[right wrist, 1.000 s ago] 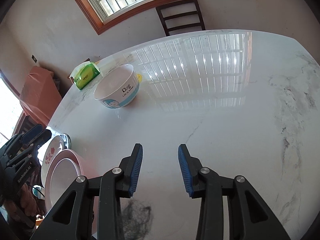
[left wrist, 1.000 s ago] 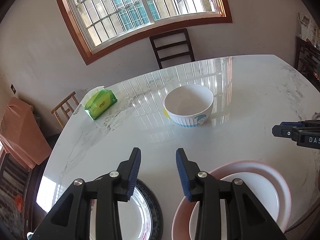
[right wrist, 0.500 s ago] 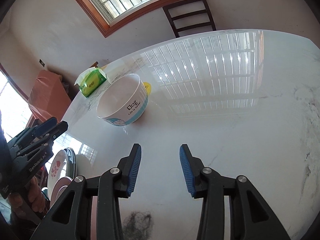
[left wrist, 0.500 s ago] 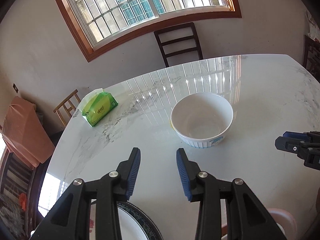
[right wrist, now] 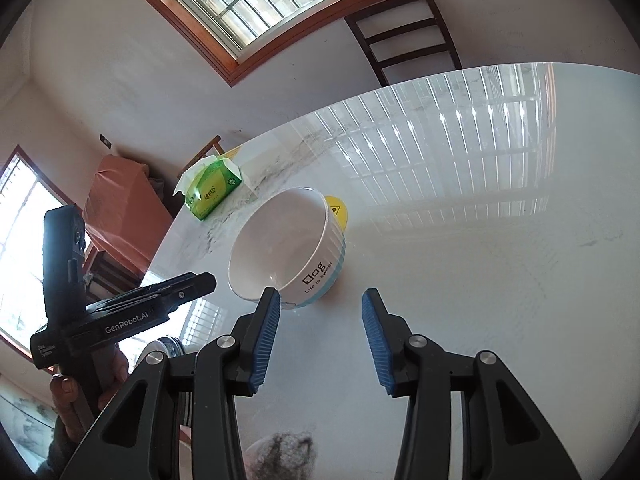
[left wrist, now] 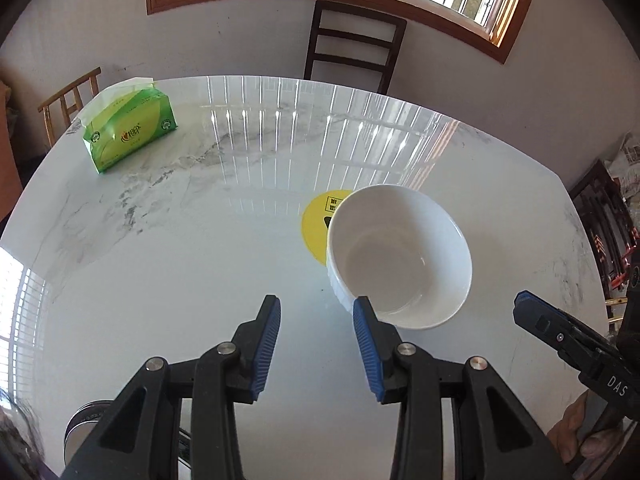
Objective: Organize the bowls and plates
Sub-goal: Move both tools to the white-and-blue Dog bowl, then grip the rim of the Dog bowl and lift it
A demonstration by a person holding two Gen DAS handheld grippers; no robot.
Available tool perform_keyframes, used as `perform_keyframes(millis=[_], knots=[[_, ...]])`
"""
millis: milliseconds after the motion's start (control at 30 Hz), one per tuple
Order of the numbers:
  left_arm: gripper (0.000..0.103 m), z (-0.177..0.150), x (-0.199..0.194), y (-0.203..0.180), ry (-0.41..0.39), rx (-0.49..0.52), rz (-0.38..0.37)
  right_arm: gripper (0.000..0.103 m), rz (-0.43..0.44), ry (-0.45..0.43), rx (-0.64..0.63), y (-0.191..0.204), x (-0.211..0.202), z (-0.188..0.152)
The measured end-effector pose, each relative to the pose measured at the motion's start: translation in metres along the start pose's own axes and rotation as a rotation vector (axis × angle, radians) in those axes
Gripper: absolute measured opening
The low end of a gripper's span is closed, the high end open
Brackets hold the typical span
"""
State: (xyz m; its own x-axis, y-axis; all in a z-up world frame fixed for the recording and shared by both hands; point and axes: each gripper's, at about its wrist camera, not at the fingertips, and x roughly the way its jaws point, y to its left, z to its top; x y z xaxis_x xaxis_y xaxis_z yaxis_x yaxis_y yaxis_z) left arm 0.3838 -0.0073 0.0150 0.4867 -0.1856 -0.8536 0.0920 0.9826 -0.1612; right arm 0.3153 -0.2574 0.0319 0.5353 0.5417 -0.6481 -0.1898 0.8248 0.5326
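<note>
Marble-patterned glossy white tabletop (left wrist: 168, 264), streaked grey, mirroring window bars. Green plastic tissue pack (left wrist: 130, 132) near far left edge, well apart from everything. Round yellow sticker (left wrist: 318, 222) flat on stone, partly hidden behind white ribbed ceramic bowl (left wrist: 400, 256), upright, empty, blue-banded base, black lettering on side (right wrist: 316, 274). Dark wooden chair (left wrist: 354, 48) beyond far edge. Dark-rimmed plate (left wrist: 86, 420) peeking at near edge under left gripper (left wrist: 316, 344), blue ridged pads spread, holding nothing, right pad beside bowl rim. Right gripper (right wrist: 320, 340) likewise spread wide, empty, left pad overlapping bowl's near side.
</note>
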Motion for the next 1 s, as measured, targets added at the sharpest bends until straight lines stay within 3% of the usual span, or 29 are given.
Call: perform_keyframes(millis=[333,633,767,833,867,1000], knots=[[0.041,0.021,0.029,0.002,0.046,-0.024,0.003,0.046,-0.051,0.053,0.031,0.001,0.034,0.037],[0.042,0.025,0.049,-0.007,0.051,-0.002,0.046,0.046,-0.109,0.157,0.014,0.001,0.067,0.040],[0.041,0.026,0.056,-0.012,0.048,0.028,0.074,0.024,-0.080,0.229,0.056,-0.008,0.079,0.034],[0.026,0.025,0.054,-0.009,0.025,0.020,0.053,0.021,-0.076,0.241,0.080,-0.011,0.081,0.032],[0.008,0.025,0.055,-0.010,0.030,0.018,0.039,0.021,-0.058,0.245,0.084,-0.011,0.081,0.032],[0.006,0.025,0.046,-0.022,-0.014,0.066,0.128,0.018,-0.042,0.284,0.104,-0.008,0.085,0.028]])
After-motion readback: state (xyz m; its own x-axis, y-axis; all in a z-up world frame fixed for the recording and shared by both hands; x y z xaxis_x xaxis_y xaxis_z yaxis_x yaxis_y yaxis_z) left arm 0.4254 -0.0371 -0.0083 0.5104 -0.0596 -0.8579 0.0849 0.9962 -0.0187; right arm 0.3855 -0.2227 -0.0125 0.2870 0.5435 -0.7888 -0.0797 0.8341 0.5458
